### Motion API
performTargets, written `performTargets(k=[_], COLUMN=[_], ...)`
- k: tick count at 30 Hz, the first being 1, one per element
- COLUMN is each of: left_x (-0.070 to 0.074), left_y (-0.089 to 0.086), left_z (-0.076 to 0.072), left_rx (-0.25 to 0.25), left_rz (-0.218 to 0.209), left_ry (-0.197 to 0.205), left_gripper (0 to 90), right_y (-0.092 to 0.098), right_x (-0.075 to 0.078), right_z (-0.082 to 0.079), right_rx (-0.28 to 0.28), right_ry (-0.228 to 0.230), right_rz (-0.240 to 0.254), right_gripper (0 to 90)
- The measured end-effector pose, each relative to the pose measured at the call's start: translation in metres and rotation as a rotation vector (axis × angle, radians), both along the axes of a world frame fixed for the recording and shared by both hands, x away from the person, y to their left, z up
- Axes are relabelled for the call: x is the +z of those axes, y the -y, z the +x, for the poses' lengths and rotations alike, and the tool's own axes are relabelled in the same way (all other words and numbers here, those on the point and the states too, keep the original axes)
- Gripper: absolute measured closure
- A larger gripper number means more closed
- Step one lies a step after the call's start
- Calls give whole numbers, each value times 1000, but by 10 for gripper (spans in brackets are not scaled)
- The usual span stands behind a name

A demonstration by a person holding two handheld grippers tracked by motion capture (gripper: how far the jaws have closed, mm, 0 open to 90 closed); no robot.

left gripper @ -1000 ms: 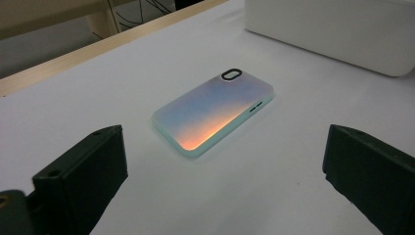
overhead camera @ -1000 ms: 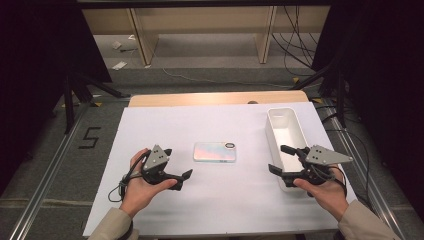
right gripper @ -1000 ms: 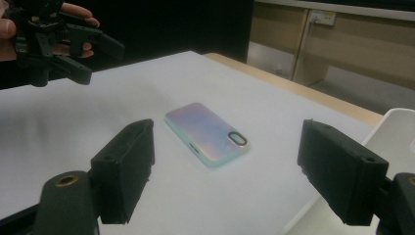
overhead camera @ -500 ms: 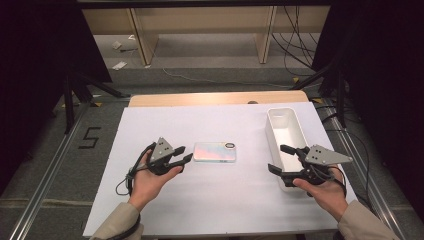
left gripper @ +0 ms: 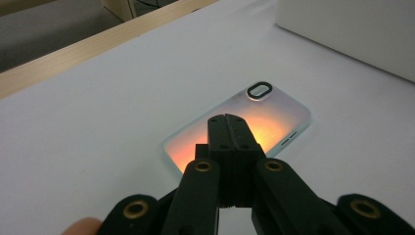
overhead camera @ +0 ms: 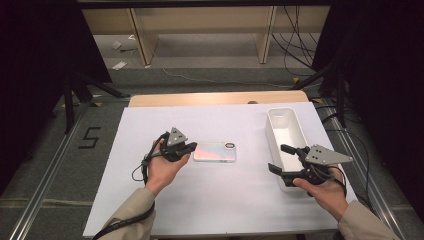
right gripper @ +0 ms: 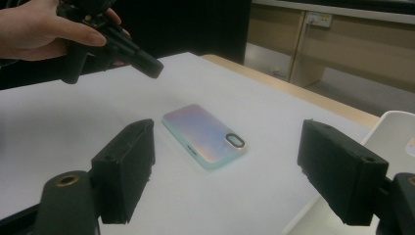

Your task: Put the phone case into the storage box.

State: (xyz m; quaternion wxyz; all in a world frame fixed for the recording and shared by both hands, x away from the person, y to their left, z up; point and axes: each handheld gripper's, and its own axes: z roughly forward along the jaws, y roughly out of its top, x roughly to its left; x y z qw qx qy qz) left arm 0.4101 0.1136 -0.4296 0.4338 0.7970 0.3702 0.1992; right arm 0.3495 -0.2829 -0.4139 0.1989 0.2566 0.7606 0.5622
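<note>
An iridescent phone case [overhead camera: 215, 151] [left gripper: 279, 115] [right gripper: 203, 134] lies flat, camera hole up, in the middle of the white sheet [overhead camera: 215, 205]. My left gripper [overhead camera: 191, 148] [left gripper: 230, 125] [right gripper: 150, 68] hovers just over the case's left end; its jaws have just been closing and now stand shut with nothing between them. My right gripper [overhead camera: 276, 157] [right gripper: 225, 171] is held at the right, over the near part of a long white bin [overhead camera: 270, 134], open and empty.
The white bin [left gripper: 352, 29] [right gripper: 397, 128] stands lengthwise near the sheet's right edge. A wooden table edge [overhead camera: 215, 98] runs along the far side. Cables trail from both grippers, and dark curtains flank the table.
My left hand has moved right and slightly away, up to the case's left end, and its jaws have gone from wide open to shut. The right hand has stayed put.
</note>
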Motion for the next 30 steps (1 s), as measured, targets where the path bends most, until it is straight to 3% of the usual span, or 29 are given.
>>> performTargets(k=[20,30], left_x=[-28,-44], left_y=[33,39], left_z=[70,95], left_rx=[44,73], left_rz=[119,170], left_ry=[-93,-154], left_gripper=[897,897], right_y=[1,1], right_x=[-1,0], right_z=[0,0], right_rx=[2,5], right_ry=[-2,-1], right_rz=[3,5], right_gripper=[226,226])
